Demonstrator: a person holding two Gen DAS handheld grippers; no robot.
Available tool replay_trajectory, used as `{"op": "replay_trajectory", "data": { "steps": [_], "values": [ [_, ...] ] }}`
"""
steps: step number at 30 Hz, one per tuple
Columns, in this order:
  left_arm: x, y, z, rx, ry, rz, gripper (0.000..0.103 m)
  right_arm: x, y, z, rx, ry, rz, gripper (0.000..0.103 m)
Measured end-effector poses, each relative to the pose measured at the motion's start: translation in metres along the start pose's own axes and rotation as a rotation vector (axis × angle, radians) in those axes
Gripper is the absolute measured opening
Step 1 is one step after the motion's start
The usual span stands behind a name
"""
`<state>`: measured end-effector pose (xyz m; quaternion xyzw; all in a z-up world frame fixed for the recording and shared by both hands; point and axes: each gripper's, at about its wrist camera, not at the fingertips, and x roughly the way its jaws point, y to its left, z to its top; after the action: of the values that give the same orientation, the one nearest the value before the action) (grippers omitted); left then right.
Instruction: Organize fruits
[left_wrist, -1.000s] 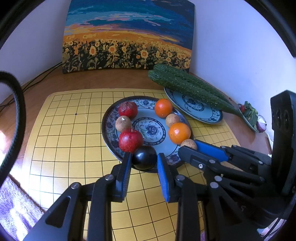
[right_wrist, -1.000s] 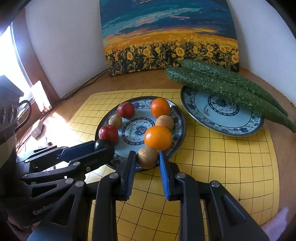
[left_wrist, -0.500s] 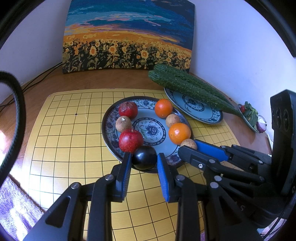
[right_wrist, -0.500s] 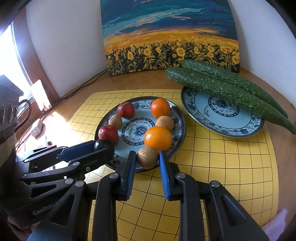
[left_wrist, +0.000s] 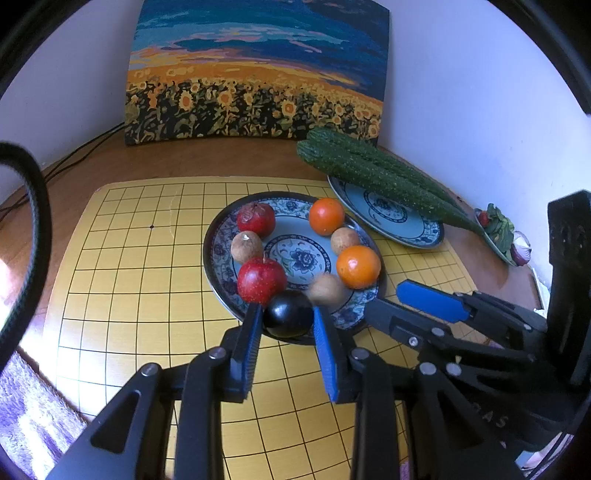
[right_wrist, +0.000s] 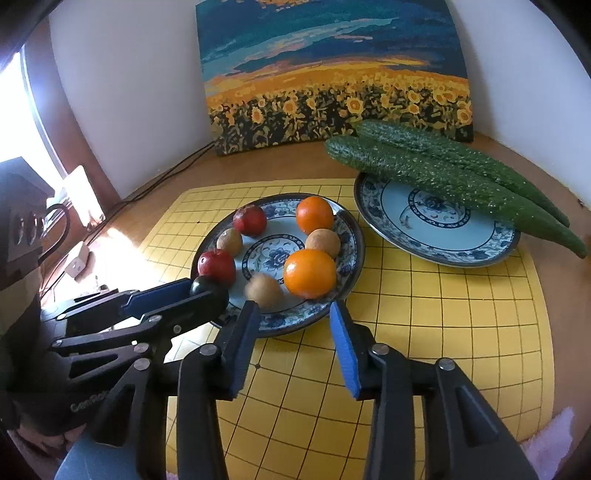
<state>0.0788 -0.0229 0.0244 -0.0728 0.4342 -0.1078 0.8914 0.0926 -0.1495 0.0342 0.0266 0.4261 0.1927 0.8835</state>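
Observation:
A blue patterned plate (left_wrist: 218, 243) (right_wrist: 351, 243) holds two red apples, two oranges and several small brown fruits in a ring. My left gripper (left_wrist: 288, 321) is shut on a dark plum (left_wrist: 288, 314) at the plate's near rim; the plum shows in the right wrist view (right_wrist: 207, 286). My right gripper (right_wrist: 293, 314) is open and empty just in front of the plate. A brown fruit (right_wrist: 264, 290) (left_wrist: 327, 290) lies blurred on the plate near the plum.
A second blue plate (right_wrist: 436, 236) (left_wrist: 402, 229) at the right carries two long cucumbers (right_wrist: 443, 177). Both plates sit on a yellow grid board (right_wrist: 443, 314). A sunflower painting (left_wrist: 258, 74) leans on the back wall. Cables run along the left.
My right gripper has opened and let go of the brown fruit, which has rolled left toward the plum. The left gripper holds the plum as before.

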Motion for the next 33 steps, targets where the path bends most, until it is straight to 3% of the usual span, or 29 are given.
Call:
{"op": "replay_trajectory", "data": {
  "steps": [9,14,21,25,28,33],
  "values": [
    [-0.003,-0.004,-0.001,0.018,-0.004,0.014,0.031,-0.01,0.003,-0.01,-0.013,-0.001,-0.028,0.049],
    [-0.01,-0.007,-0.001,0.029,-0.026,0.032,0.046,-0.018,0.002,-0.015,0.003,-0.014,-0.036,0.051],
    [-0.021,-0.005,-0.007,0.021,-0.032,0.053,0.056,-0.022,0.002,-0.021,0.007,-0.013,-0.053,0.059],
    [-0.024,0.0,-0.014,-0.006,-0.023,0.067,0.07,-0.02,0.005,-0.026,-0.008,-0.005,-0.066,0.065],
    [-0.023,0.002,-0.019,-0.009,-0.013,0.118,0.072,-0.018,0.007,-0.03,-0.02,0.0,-0.086,0.067],
    [-0.018,0.003,-0.024,-0.012,0.003,0.142,0.072,-0.014,0.009,-0.036,-0.038,0.001,-0.13,0.071]
  ]
}}
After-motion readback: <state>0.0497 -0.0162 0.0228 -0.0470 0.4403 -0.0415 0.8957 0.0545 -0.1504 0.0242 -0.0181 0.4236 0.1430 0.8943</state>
